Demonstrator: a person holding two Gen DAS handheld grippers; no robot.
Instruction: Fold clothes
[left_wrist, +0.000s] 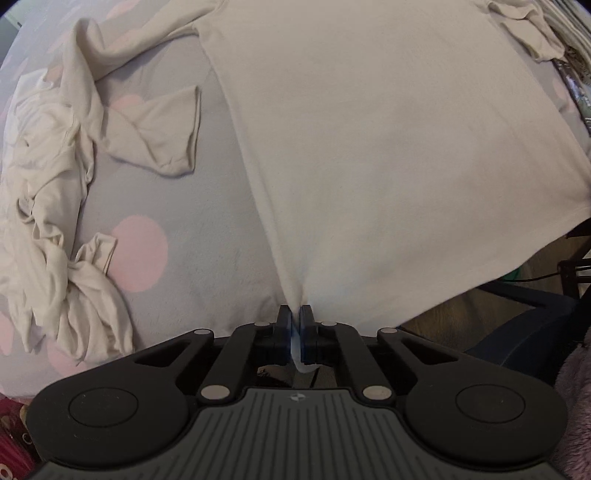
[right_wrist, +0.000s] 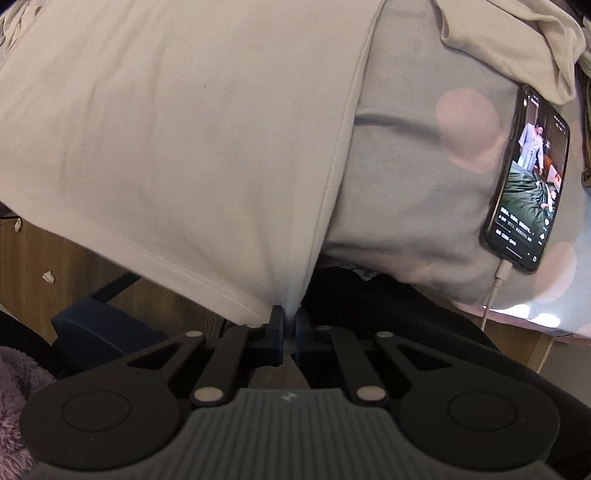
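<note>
Over the bed (left_wrist: 207, 236), the shirt (left_wrist: 369, 147) is pinched at both bottom corners: left gripper (left_wrist: 295, 321) and right gripper (right_wrist: 290, 321) are clamped on its hem. No fold is made yet; crumpled clothes (left_wrist: 55, 192) beside the shirt are left waiting.

Light was soft and even, indoor, with no hard glare in either view; the cream cotton long-sleeved shirt (left_wrist: 369, 147) read pale and flat, its lower hem smeared by motion blur; fisheye bending curved the grey bedsheet with pink dots (left_wrist: 177, 221) toward dark vignetted corners; in the right wrist view the shirt looked dimmer, greyer; the lit black smartphone screen (right_wrist: 528, 177) glowed sharp; the wooden floor (right_wrist: 44, 251) lay in shadow beneath.
</note>
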